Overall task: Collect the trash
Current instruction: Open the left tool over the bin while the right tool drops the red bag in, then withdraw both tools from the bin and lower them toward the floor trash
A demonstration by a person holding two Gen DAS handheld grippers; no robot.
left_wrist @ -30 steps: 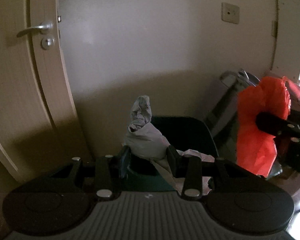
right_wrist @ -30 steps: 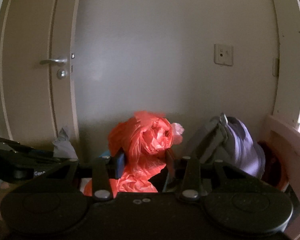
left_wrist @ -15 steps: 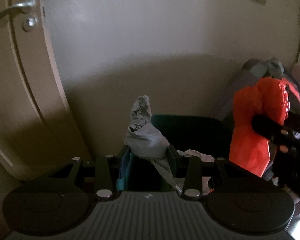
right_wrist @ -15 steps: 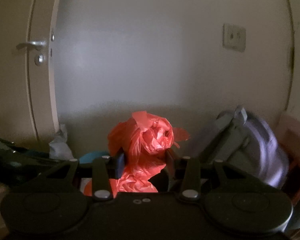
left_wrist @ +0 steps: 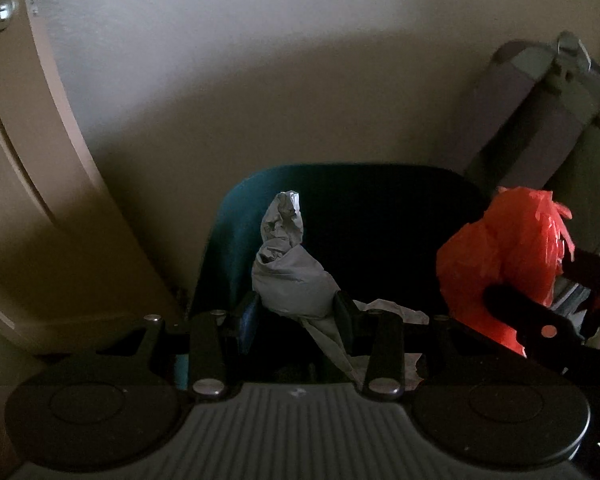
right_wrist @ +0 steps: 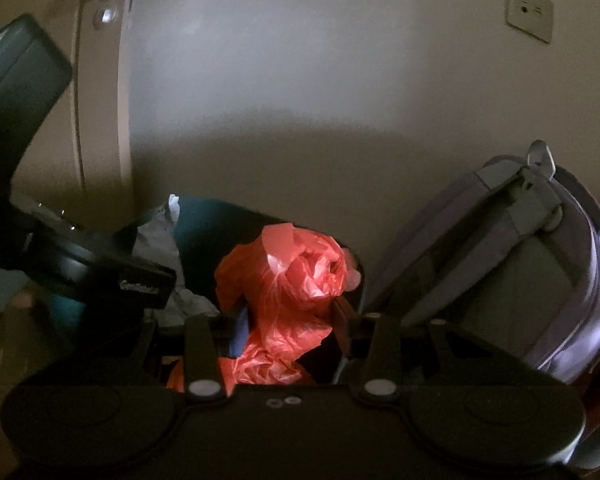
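Two wads, one per hand. Your left gripper [left_wrist: 296,304] has its jaws pinched on the grey crumpled paper [left_wrist: 290,276], and your right gripper [right_wrist: 290,320] is clamped around the red plastic bag [right_wrist: 288,280]. Both hang right over the open mouth of the teal bin [left_wrist: 236,220] (the one wedged between door and grey backpack [right_wrist: 512,272]), which looks like the point: let go there and they'd drop straight in instead of catching the rim.

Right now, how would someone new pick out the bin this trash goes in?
Find the door on the left wall; the grey backpack leans further right. Between them, against the wall, stands the bin: dark teal, open-topped, the only container there.
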